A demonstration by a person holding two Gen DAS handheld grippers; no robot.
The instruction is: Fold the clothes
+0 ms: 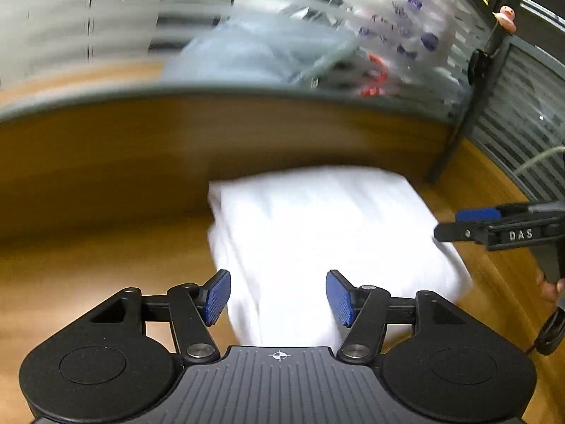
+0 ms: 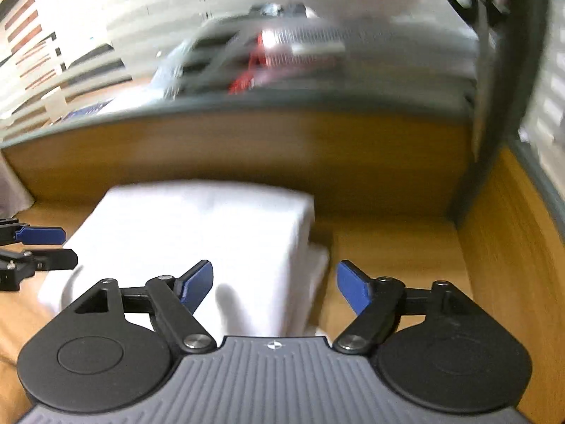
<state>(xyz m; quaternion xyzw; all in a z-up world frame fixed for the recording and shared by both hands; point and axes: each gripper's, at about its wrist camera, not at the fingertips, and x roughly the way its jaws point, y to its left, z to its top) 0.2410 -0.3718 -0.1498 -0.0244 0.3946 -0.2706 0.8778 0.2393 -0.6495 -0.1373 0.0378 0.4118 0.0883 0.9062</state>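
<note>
A white garment lies folded into a thick rectangle on the wooden table. My left gripper hovers over its near left part, open, with only cloth below and nothing pinched between the blue pads. My right gripper stands open over the white garment at its near right edge, its pads apart from the fabric. In the left wrist view the right gripper shows at the garment's right side. The left gripper appears at the left edge of the right wrist view. Both views are blurred.
A wooden back panel with a grey rim closes off the table behind the garment. Above it stands striped frosted glass, with blurred bags and clutter behind. A dark post and a wooden side wall bound the right.
</note>
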